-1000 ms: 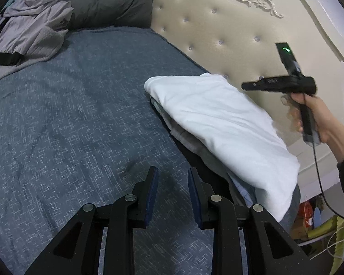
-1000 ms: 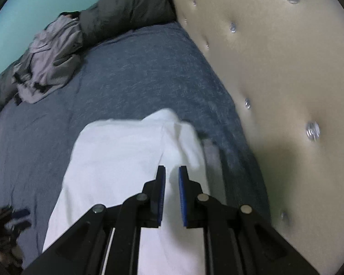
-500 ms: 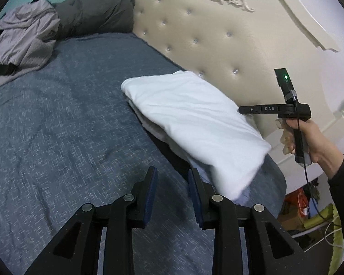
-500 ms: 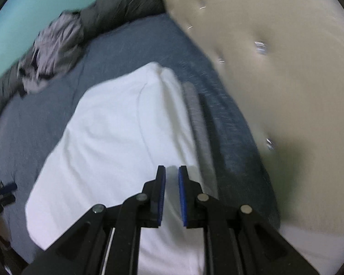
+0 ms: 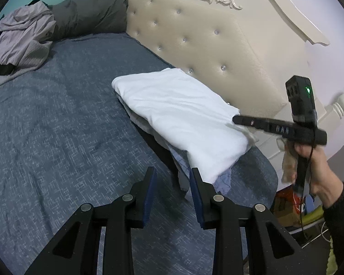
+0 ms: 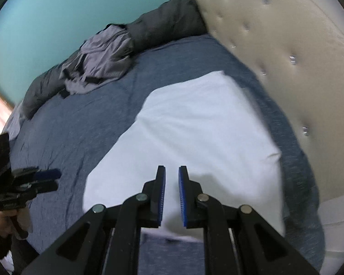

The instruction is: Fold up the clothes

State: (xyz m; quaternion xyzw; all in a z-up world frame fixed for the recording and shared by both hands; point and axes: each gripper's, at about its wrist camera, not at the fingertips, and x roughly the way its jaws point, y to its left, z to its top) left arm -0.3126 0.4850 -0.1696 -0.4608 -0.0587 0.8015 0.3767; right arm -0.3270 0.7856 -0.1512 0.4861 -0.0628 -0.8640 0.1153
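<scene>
A folded white garment lies on top of a stack of folded clothes on the blue bed, close to the headboard. It also shows in the right wrist view. My left gripper is open and empty, above the bed just short of the stack. My right gripper hovers over the near edge of the white garment, jaws a small gap apart, holding nothing. It also shows in the left wrist view, at the stack's right end.
A crumpled grey garment and a dark grey duvet roll lie at the far end of the bed. The tufted cream headboard runs along the right. Clutter sits on the floor past the bed's corner.
Both grippers have pulled back from the stack. The right gripper has drawn away from the headboard toward the garment's near edge. The white garment lies still on the stack.
</scene>
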